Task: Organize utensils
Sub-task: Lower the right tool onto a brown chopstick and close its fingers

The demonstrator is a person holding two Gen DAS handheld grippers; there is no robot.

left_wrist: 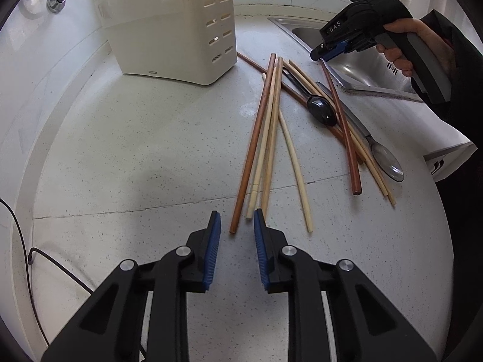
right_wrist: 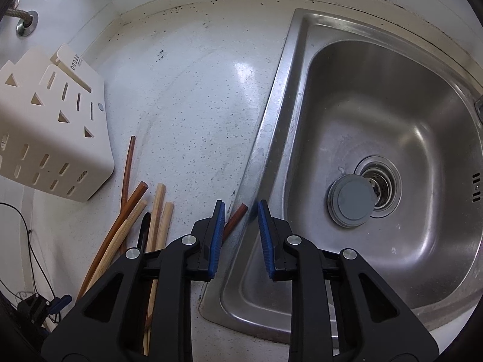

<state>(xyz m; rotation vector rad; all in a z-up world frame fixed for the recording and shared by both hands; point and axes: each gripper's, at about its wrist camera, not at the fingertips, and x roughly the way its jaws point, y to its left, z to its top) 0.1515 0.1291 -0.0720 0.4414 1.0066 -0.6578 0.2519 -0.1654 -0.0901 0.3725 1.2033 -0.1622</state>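
I'm hovering both grippers, left [left_wrist: 237, 221] and right [right_wrist: 240, 211], narrowly parted and empty, over chopsticks [left_wrist: 265, 138] scattered mid-worktop by the sink [right_wrist: 377, 120]; next: pinching one for the caddy [left_wrist: 169, 27].

chopsticks [left_wrist: 273, 126]: wood, matt, brown and pale | holder [left_wrist: 172, 27]: cream plastic, smooth, slotted | sink [right_wrist: 392, 138]: brushed steel, dull sheen | black spoon [left_wrist: 322, 110]: glossy | metal spoon [left_wrist: 388, 160]: shiny | countertop [left_wrist: 135, 150]: speckled, smooth, slightly glossy | pads [left_wrist: 213, 241]: blue, ribbed
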